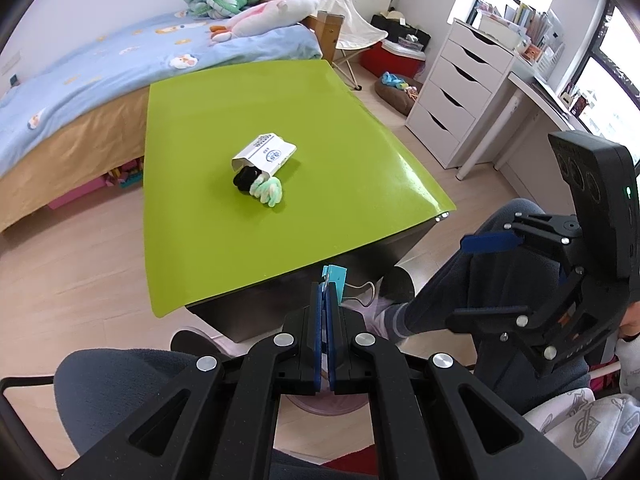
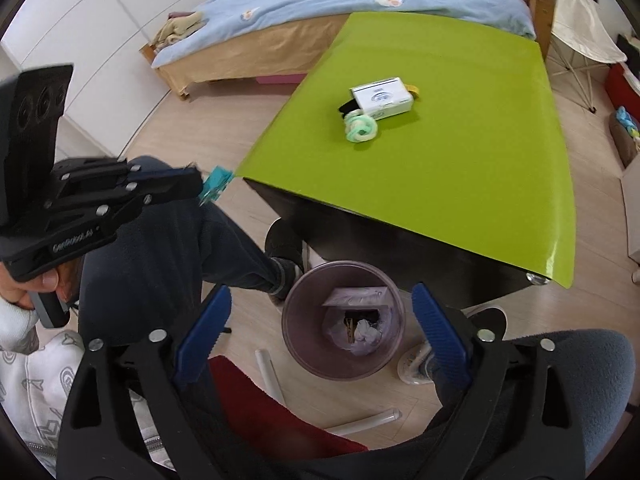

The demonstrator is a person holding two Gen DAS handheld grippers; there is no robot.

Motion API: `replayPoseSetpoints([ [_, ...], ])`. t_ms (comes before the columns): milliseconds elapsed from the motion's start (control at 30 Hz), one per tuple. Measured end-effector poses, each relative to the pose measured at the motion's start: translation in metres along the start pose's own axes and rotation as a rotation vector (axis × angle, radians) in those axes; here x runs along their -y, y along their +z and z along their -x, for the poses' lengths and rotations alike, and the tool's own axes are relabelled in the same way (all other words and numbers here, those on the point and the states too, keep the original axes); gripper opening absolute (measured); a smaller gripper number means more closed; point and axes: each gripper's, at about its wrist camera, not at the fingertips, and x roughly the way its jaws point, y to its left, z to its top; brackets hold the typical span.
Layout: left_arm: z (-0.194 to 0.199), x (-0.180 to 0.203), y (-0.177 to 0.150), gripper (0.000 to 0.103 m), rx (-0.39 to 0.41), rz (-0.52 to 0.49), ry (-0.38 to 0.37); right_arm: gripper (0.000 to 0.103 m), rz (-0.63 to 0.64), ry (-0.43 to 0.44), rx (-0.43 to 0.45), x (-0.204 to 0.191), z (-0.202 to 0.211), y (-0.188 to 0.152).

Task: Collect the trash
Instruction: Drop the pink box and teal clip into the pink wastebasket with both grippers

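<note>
Nearest, the left gripper [image 1: 327, 292] has its jaws pressed together on a teal binder clip [image 1: 335, 278], whose wire handle sticks out to the right. It is held off the near edge of the worktop [image 1: 224, 240], above the person's knees. In the right wrist view the same clip [image 2: 215, 186] shows at the tip of the left gripper [image 2: 199, 184], just beside the worktop's near corner.

The right gripper [image 2: 322, 334] has its jaws spread wide and holds nothing. Between its blue fingers [image 2: 438, 330], on the wooden floor [image 2: 192, 136], stands a round purple trash bin [image 2: 296, 344] lined with a bag, with crumpled paper and a wooden clothespin inside. The bin sits just in front of the worktop's dark base.

Farther out, in the middle of the bright green worktop [image 2: 460, 184], lies a white cardboard box [image 1: 266, 154] on its side. Touching its open end are a black item [image 1: 245, 178] and a pale green and white fluffy hair tie [image 1: 269, 193].

Beyond the worktop is a bed [image 1: 80, 80] with a blue cover and plush toys [image 1: 272, 14], and to the right a white drawer unit [image 1: 456, 92] by the window.
</note>
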Motion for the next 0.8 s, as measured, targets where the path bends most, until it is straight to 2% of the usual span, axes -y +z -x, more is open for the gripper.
replayPoseSetpoints([
  [300,-0.01,0.016,-0.002,0.002,-0.037,-0.041,-0.033,0.095,-0.074,-0.068,0.055,0.022,0.017,-0.002],
  [633,-0.019,0.03,-0.004,0.002,-0.072,-0.071,-0.071,0.095,-0.118,-0.085,0.087,0.038,0.028,-0.004],
  [733,-0.022,0.03,-0.005,0.013,-0.08,-0.066,-0.081,0.096,-0.123,-0.085,0.09,0.041,0.029,-0.004],
  [767,-0.024,0.029,-0.005,0.033,-0.083,-0.061,-0.077,0.096,-0.125,-0.085,0.091,0.041,0.03,-0.003],
  [800,-0.025,0.027,-0.005,0.047,-0.082,-0.05,-0.075,0.096,-0.126,-0.083,0.092,0.041,0.03,-0.003],
])
